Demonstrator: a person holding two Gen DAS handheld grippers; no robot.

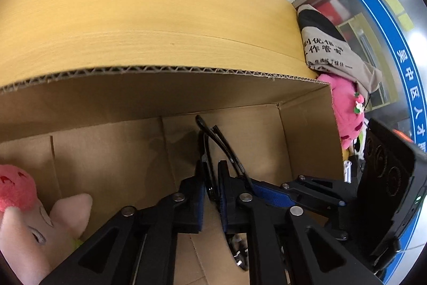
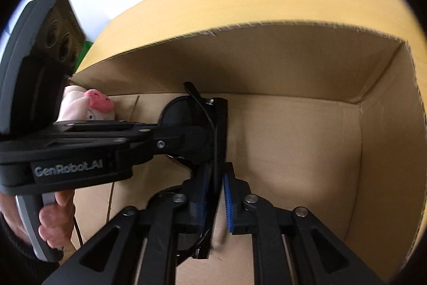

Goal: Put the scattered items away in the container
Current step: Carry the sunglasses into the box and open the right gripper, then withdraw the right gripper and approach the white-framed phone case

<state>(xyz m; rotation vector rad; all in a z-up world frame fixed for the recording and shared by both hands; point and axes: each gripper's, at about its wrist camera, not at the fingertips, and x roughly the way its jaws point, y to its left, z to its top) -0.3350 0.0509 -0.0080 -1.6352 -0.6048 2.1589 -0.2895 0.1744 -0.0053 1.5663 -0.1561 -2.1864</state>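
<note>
We see both grippers reaching into the cardboard box [image 2: 307,66]. The black sunglasses [image 2: 210,140] hang inside it, between the slightly parted fingers of the left gripper [image 1: 212,194] and right gripper [image 2: 216,194]. A pink plush pig [image 1: 32,221] lies in the box's left corner.

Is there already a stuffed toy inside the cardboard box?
Yes: in the left wrist view a pink plush pig lies on the floor of the cardboard box, in its left corner.
</note>
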